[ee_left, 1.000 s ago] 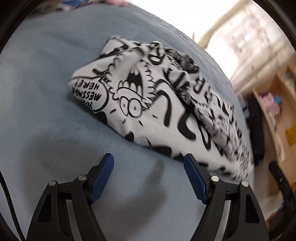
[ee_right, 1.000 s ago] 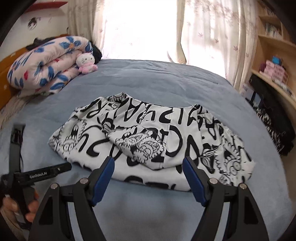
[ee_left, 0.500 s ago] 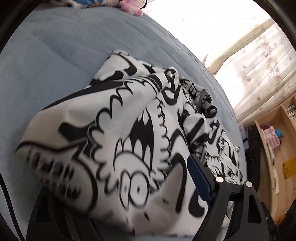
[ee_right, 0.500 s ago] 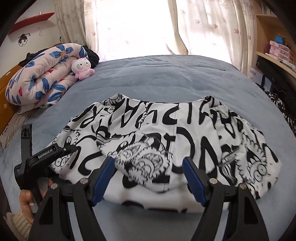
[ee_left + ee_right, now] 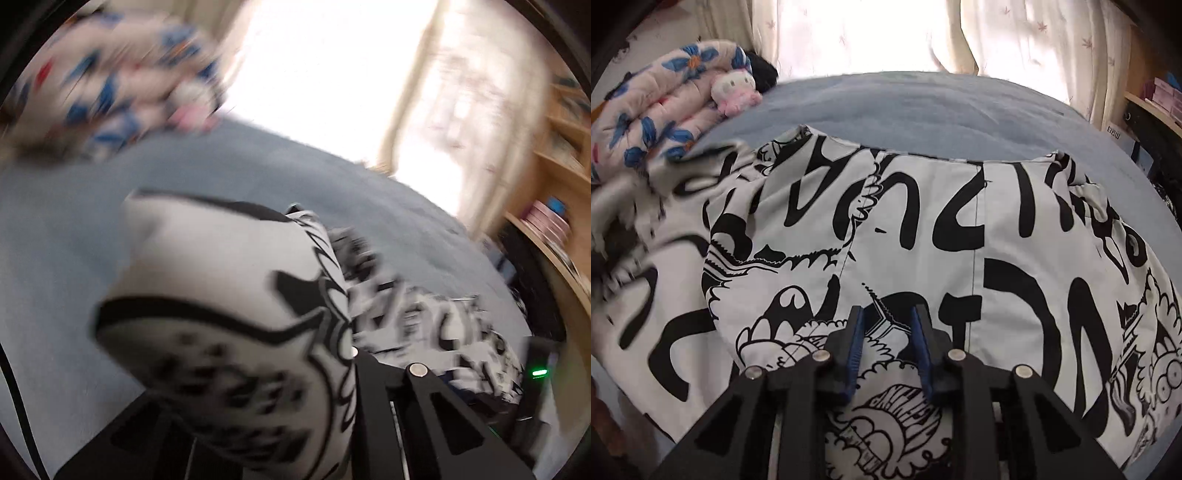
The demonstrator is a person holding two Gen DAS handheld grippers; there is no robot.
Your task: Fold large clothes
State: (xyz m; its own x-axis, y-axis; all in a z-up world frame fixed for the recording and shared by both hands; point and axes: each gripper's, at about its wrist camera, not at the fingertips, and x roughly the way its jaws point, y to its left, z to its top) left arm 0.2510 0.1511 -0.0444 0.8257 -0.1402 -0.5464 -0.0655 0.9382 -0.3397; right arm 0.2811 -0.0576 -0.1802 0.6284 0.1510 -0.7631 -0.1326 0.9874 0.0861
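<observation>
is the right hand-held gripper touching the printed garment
Touching. In the right wrist view the right hand-held gripper, whose jaws have just been closing, has both blue pads pressed into the black-and-white garment, with a ridge of cloth between them.

The left gripper (image 5: 351,354), wide open a second ago, has clamped onto the near end of the white cotton garment with black cartoon print (image 5: 923,229) and lifted it off the blue bedspread (image 5: 923,107). The right gripper (image 5: 888,350) has dropped onto the garment's middle, its jaws closing around a fold.
</observation>
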